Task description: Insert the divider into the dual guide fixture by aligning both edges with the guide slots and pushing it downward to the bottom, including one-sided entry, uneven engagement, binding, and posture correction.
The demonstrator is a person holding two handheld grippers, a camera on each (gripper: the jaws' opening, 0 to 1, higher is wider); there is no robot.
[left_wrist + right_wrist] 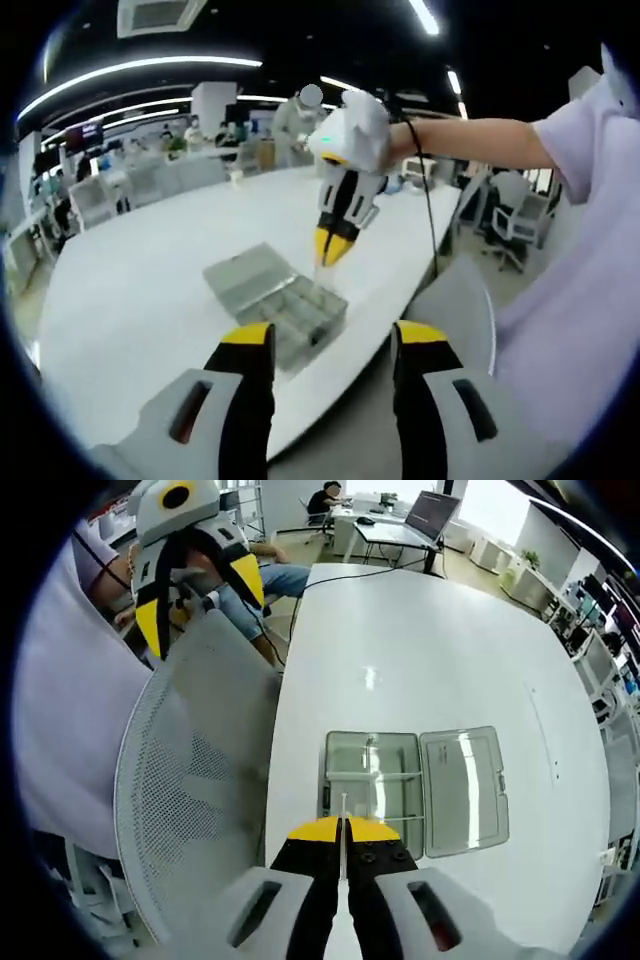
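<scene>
**Inspector:** State of the right gripper (343, 832)?

**Assistant:** In the right gripper view its yellow-tipped jaws are pressed together on a thin clear divider (343, 810), which stands up edge-on out of the tips. In the left gripper view the same gripper (329, 252) hangs tips-down from a person's hand (352, 128), with a faint clear sliver at its tips.

**Inspector:** And the fixture?

**Assistant:** A clear compartment box (372, 783) lies on the white table (450, 630) directly ahead of the right jaws, its lid (463, 790) folded open flat to the right of it. The divider's upper edge overlaps the near compartments in this view; whether it has entered a slot, I cannot tell. From the left gripper view, the right gripper's tips hang just above the box (300, 312), apart from it.

**Inspector:** Left gripper?

**Assistant:** The left gripper (332, 340) is spread wide, nothing between the jaws. The box lies just beyond and between its tips. In the right gripper view it (200, 605) sits well off to the upper left, above a mesh chair back (190, 780).
</scene>
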